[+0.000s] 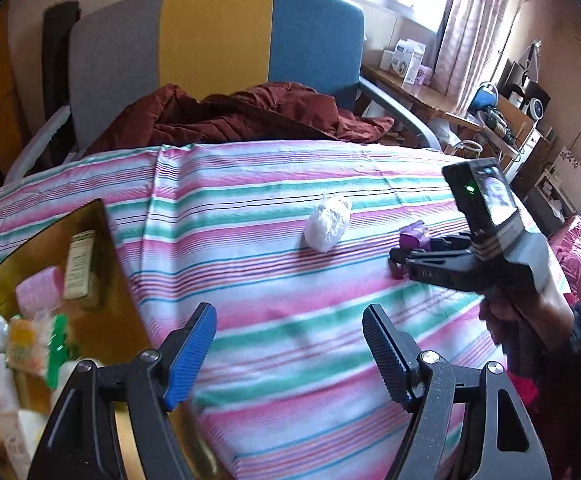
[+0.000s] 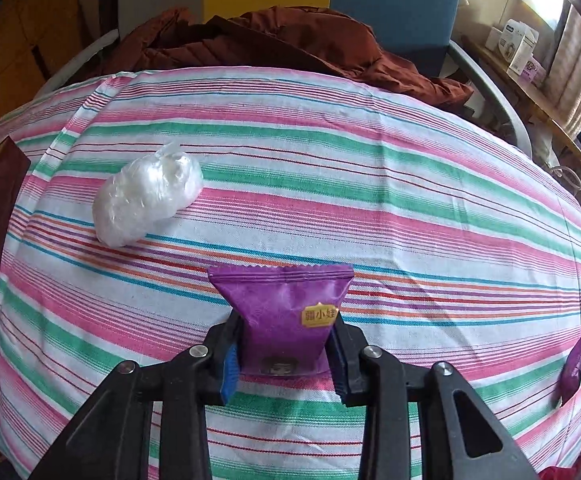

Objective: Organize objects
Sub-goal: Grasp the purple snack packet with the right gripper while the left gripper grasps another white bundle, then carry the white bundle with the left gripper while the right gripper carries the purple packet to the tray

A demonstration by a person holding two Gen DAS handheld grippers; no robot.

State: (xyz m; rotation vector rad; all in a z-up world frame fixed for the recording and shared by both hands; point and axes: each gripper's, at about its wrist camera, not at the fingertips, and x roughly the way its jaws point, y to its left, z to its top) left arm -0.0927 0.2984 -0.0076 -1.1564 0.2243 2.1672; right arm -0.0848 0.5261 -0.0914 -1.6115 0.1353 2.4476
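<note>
Right tool grasps the purple snack packet; left tool is released.

Both blue pads press the packet's lower half, and its crimped top edge points away from the tool, just above the striped surface. A white plastic bundle lies ahead and to the left, its long axis slanting. The gold box with collected items sits at the far left, nearer to the left tool, so I judge the packet must travel leftward across the surface.
</note>
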